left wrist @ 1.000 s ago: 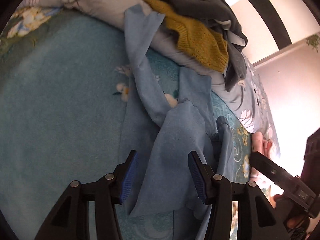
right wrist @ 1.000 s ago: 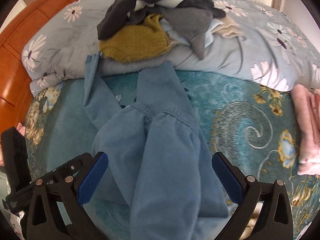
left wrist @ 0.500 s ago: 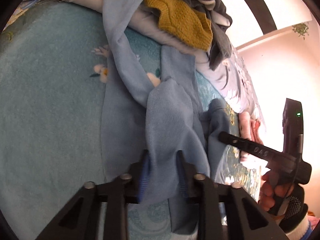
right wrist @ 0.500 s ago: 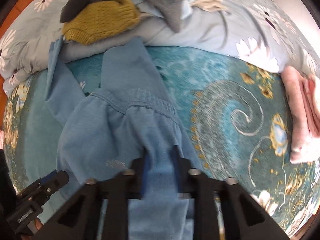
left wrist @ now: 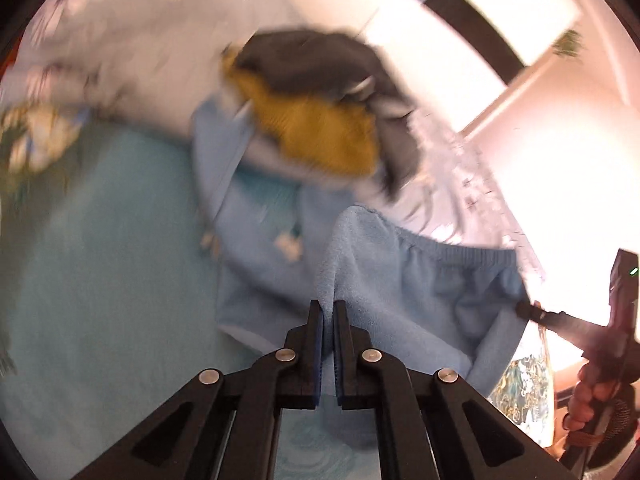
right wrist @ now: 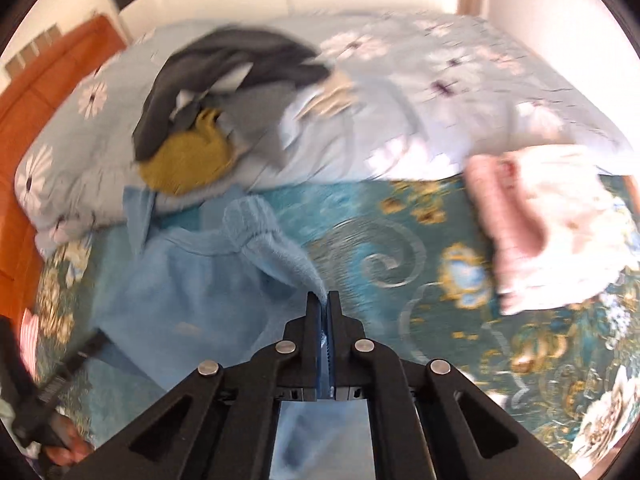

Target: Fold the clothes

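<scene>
Gripping the light blue trousers [left wrist: 384, 292] at two spots along the elastic waistband, both tools have them partly raised off the teal bedspread [left wrist: 100, 280]. The left gripper [left wrist: 328, 312] has pinched its jaws down to a sliver with a fold of the soft cloth between the pads; the right gripper [right wrist: 324, 304] has clamped fully on the waistband edge, which trails up and away from its tips. The legs run back toward the heap of dark and mustard clothes [right wrist: 200, 120] on the flowered quilt [right wrist: 440, 92]. This fabric looks light, limp and fleecy, so it should sag between the two holds and drape wherever it is let go. Holding at the waistband's outer ends seems best to me, keeping it taut. A folded pink stack [right wrist: 520, 220] sits well apart on the right.
</scene>
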A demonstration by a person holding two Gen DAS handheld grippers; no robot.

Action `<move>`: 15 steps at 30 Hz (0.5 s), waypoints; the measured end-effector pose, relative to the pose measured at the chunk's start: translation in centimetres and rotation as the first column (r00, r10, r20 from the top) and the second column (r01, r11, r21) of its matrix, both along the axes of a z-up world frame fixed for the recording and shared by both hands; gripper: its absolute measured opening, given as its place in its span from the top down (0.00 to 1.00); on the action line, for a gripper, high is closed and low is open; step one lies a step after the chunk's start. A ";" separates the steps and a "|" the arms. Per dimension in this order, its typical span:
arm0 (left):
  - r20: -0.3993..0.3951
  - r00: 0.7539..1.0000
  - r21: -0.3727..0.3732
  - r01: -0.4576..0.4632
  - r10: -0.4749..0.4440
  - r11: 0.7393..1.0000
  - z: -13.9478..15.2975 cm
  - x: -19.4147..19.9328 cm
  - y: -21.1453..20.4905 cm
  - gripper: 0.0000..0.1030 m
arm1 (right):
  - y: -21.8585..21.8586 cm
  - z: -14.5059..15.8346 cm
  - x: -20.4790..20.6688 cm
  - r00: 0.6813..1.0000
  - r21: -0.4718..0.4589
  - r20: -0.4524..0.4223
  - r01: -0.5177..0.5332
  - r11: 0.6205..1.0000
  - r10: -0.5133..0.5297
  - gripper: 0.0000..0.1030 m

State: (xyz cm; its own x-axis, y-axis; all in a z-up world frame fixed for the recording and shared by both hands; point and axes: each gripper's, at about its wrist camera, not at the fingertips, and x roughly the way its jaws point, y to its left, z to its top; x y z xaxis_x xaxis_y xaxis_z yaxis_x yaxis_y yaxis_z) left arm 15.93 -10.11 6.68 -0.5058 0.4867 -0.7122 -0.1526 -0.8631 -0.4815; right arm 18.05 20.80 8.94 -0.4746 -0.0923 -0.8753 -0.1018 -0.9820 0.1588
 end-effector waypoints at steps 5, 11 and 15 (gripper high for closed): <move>-0.105 0.982 -0.018 0.156 -0.157 0.988 4.6 -0.5 6.3 0.96 | 6.7 1.0 3.0 0.993 0.015 -0.027 0.115 0.993 -0.114 0.98; -0.067 0.945 -0.068 0.316 -0.320 0.946 4.1 -1.9 16.6 0.96 | 15.7 -1.5 7.2 0.949 0.024 0.033 0.314 0.949 -0.314 0.98; 0.044 0.928 -0.076 0.372 -0.370 0.925 1.5 -1.6 21.1 0.95 | 18.8 -5.0 9.3 0.916 0.008 0.136 0.381 0.925 -0.378 0.98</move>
State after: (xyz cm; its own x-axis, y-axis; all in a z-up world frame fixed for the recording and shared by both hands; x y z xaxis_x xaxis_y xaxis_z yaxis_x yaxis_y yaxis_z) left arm 14.36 10.95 8.16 -0.2790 0.5756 -0.7686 -0.4569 -0.7836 -0.4210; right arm 27.37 39.59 3.91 -0.3573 0.0552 -0.9324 -0.4878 -0.8623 0.1359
